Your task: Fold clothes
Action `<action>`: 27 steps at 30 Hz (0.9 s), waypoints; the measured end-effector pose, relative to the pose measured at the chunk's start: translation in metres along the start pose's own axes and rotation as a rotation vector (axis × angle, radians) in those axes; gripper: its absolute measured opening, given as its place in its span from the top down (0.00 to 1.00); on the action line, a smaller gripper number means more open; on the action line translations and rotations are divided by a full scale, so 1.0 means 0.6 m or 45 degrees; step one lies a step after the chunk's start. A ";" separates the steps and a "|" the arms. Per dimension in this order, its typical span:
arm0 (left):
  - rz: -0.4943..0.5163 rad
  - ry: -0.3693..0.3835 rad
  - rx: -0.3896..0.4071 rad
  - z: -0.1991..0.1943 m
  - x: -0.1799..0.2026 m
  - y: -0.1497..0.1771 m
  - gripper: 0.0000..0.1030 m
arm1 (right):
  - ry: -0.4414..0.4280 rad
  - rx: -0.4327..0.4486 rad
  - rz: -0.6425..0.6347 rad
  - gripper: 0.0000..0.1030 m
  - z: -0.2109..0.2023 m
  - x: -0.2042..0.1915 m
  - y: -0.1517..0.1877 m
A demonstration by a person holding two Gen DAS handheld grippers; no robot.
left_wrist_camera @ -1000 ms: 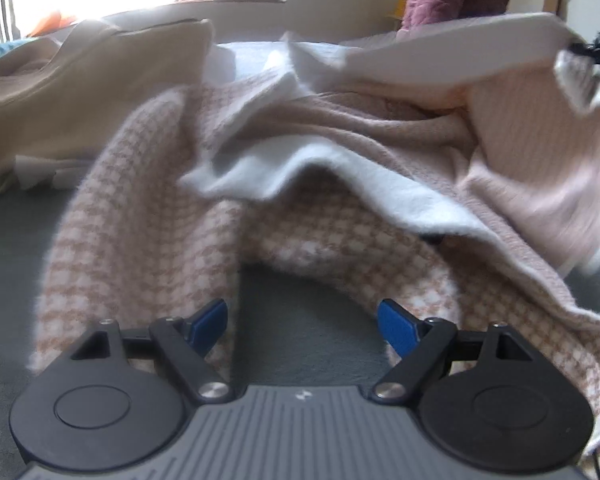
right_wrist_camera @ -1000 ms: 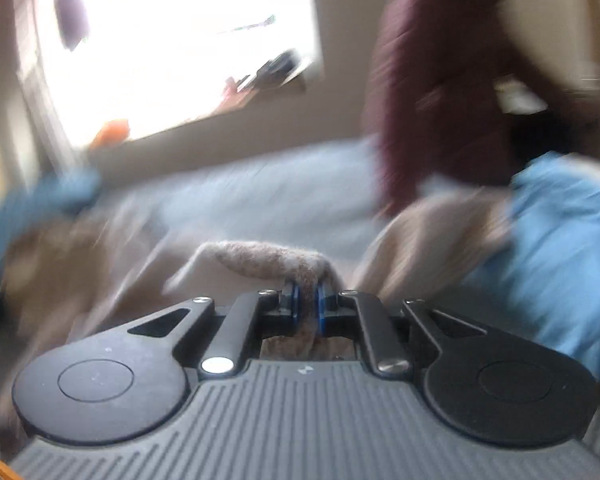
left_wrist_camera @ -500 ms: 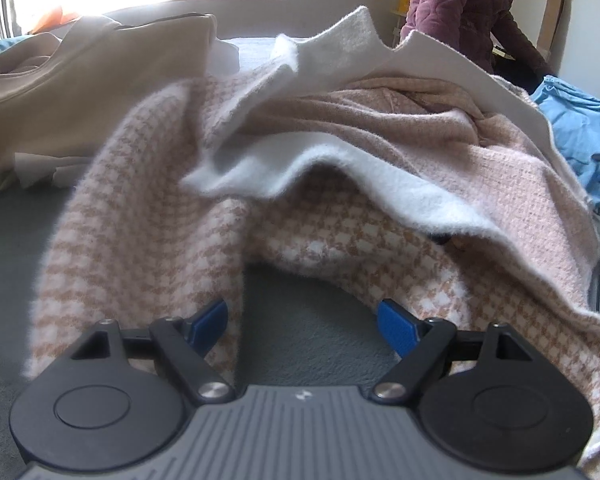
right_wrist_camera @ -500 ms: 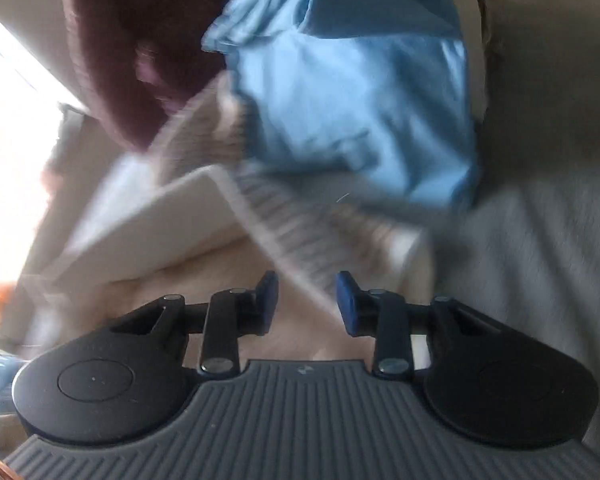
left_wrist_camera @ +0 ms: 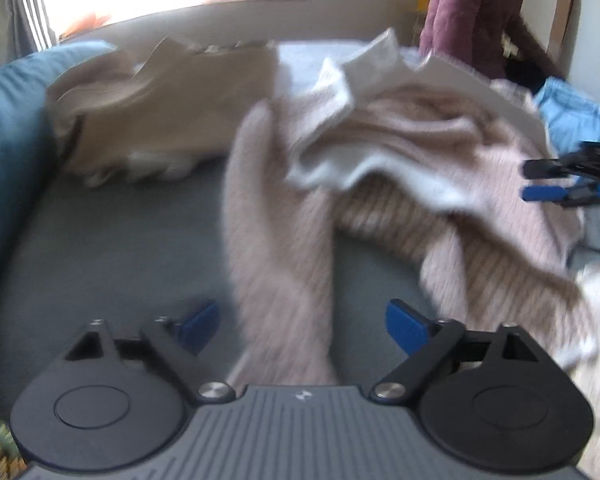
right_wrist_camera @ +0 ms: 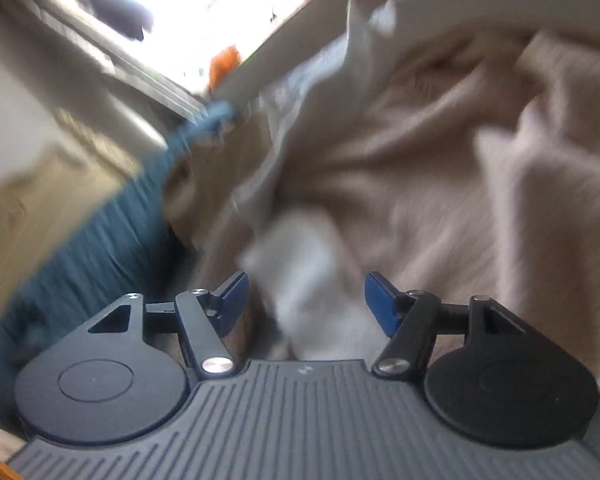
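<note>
Biggest change: pink houndstooth coat (left_wrist_camera: pixel 412 168) no longer lifted, now lying slumped on the grey bed surface (left_wrist_camera: pixel 112 248), white fleece lining (left_wrist_camera: pixel 340 168) turned out on top, body bunched toward the right. Fold from a second ago dropped, not laid flat; judged as mid-task, first fold landed messy.

One sleeve (left_wrist_camera: pixel 280 264) now running straight down toward the left gripper (left_wrist_camera: pixel 306 322), lying between its blue pads (left_wrist_camera: pixel 198 320) with no contact on either side. Jaws very wide and opening further. View pulled back versus half a second ago, more bed visible.

Right gripper (right_wrist_camera: pixel 304 300) released: clamped on a coat edge a second ago, now jaws opening, about mid-width, white lining fabric blurred between them, pads not seen pressing. Same gripper seen at the right edge of the left wrist view (left_wrist_camera: pixel 568 188), hovering over the coat's right side.

Tan garment (left_wrist_camera: pixel 164 108) and light blue garment (left_wrist_camera: pixel 576 116) unchanged at the back. Person in maroon jacket (left_wrist_camera: pixel 476 16) beyond the bed.

Next likely: regrip sleeve or hem and flatten. Risk: thick fleece springing back open.
</note>
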State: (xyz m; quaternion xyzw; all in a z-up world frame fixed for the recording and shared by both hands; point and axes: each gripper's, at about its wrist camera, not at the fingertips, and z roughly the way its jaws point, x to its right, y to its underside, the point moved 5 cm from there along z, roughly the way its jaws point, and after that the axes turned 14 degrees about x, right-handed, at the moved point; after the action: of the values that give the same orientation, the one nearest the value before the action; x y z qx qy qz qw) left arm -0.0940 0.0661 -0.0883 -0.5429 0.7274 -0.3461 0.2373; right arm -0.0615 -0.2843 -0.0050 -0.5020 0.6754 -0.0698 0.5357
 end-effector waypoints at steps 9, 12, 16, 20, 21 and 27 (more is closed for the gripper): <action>0.019 -0.198 -0.152 0.035 0.018 0.089 0.60 | 0.015 -0.046 -0.056 0.37 0.011 0.015 0.041; -0.067 -0.269 -0.069 0.019 -0.017 0.062 0.77 | 0.028 0.002 0.081 0.37 0.001 0.047 0.036; -0.203 -0.439 0.103 -0.025 -0.110 -0.005 0.89 | 0.025 0.039 0.161 0.37 0.006 0.068 0.027; -0.327 -0.598 0.260 -0.047 -0.222 -0.098 0.90 | 0.028 0.001 0.177 0.37 0.018 0.070 0.031; -0.326 -0.629 0.293 -0.045 -0.244 -0.126 0.90 | 0.028 -0.009 0.175 0.37 0.021 0.068 0.032; -0.217 -0.674 0.425 -0.011 -0.349 -0.304 0.90 | 0.014 -0.082 0.167 0.37 0.040 0.044 0.043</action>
State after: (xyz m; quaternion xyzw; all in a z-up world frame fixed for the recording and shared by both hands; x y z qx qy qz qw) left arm 0.0779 0.2360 0.0485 -0.6267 0.5256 -0.3258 0.4742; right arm -0.0561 -0.2813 -0.0486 -0.4733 0.7117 -0.0153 0.5189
